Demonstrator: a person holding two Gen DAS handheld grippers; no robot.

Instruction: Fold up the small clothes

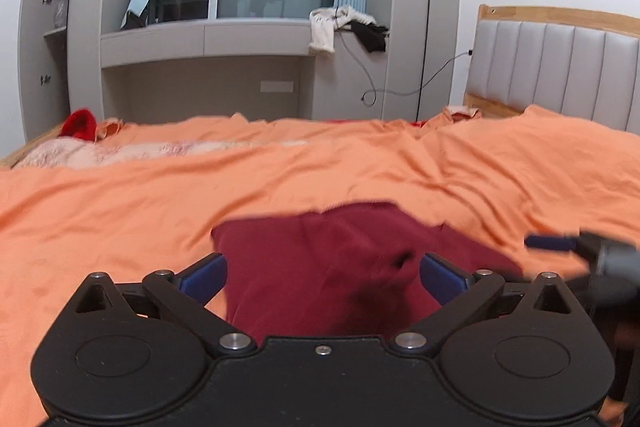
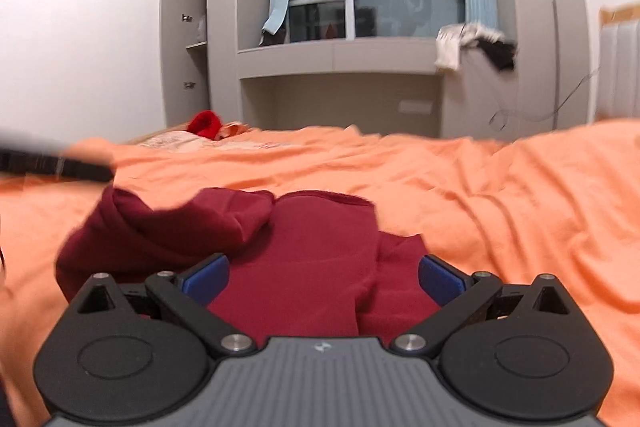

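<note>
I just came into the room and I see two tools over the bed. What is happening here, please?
A person is folding a small dark red garment on a bed covered with an orange sheet. They work with a hand-held gripper in each hand. The left hand-held gripper and the right hand-held gripper both hover over the garment with jaws wide open, holding nothing. The garment lies partly folded, with one side bunched up on the left in the right wrist view.
</note>
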